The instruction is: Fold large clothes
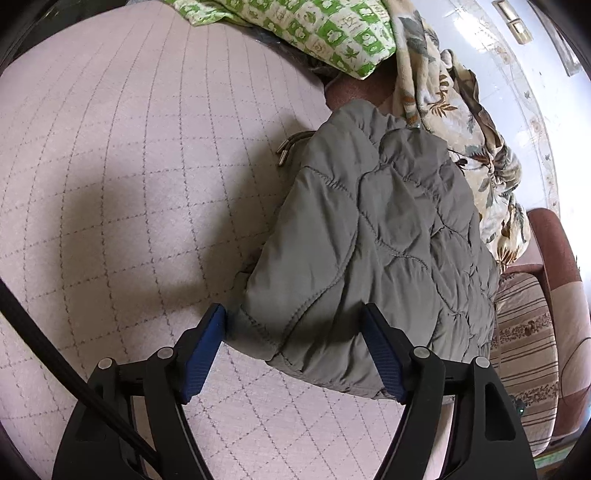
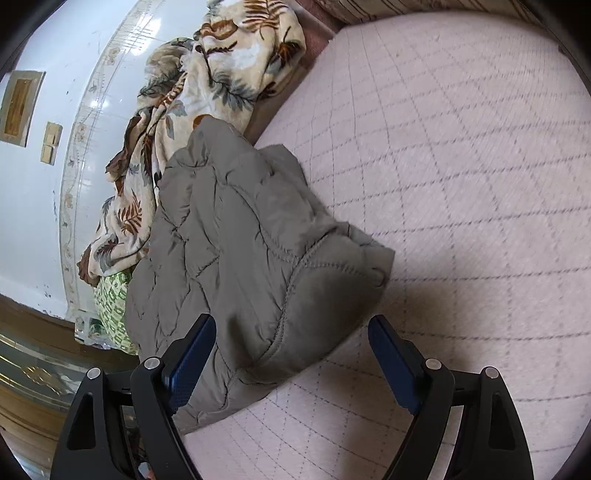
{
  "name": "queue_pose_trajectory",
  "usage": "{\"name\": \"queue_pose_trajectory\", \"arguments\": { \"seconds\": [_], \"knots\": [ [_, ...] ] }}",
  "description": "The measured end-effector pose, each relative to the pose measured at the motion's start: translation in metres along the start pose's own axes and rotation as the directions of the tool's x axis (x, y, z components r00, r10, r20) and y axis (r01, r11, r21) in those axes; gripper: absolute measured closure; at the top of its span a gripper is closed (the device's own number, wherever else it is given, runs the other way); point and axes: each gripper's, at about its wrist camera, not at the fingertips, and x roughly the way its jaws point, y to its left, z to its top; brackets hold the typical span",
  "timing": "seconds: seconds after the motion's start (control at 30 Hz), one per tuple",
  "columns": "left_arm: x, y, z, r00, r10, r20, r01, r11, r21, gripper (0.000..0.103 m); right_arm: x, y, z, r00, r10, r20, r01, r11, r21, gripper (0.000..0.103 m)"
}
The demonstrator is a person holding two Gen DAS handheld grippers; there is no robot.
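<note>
A grey quilted jacket (image 1: pixel 369 229) lies folded into a thick bundle on a pink quilted bed cover (image 1: pixel 129 166). Two metal-tipped drawstring ends (image 1: pixel 284 151) stick out at its far left side. My left gripper (image 1: pixel 293 310) is open, straddling the bundle's near corner; the blue pads (image 1: pixel 205 350) do not squeeze the fabric. In the right wrist view the same jacket (image 2: pixel 240 240) fills the centre. My right gripper (image 2: pixel 291 320) is open around its near end, the left pad (image 2: pixel 188 365) beside the fabric and the right pad standing apart over the cover (image 2: pixel 461 184).
A cream leaf-print blanket (image 1: pixel 480 155) is heaped behind the jacket against a pale wall, also seen as the blanket (image 2: pixel 207 74). A green-and-white patterned cloth (image 1: pixel 332 29) lies next to it. A striped cushion (image 1: pixel 524 332) sits beyond the bed's edge. A black cable (image 1: pixel 55 350) crosses the lower left.
</note>
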Motion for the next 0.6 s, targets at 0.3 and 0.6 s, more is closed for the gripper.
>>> {"name": "queue_pose_trajectory", "arguments": {
  "seconds": [0.3,0.6],
  "knots": [
    [0.015,0.017,-0.008,0.999,-0.036,-0.030,0.032,0.992,-0.119,0.017,0.025,0.002,-0.009,0.999,0.018,-0.028,-0.017,0.999,0.040,0.015],
    [0.019,-0.008,-0.001,0.999,-0.008,0.033,0.009,1.000,-0.001,0.052,0.049,0.002,-0.006,0.999,0.047,-0.025,-0.046,0.998,0.035,0.037]
  ]
}}
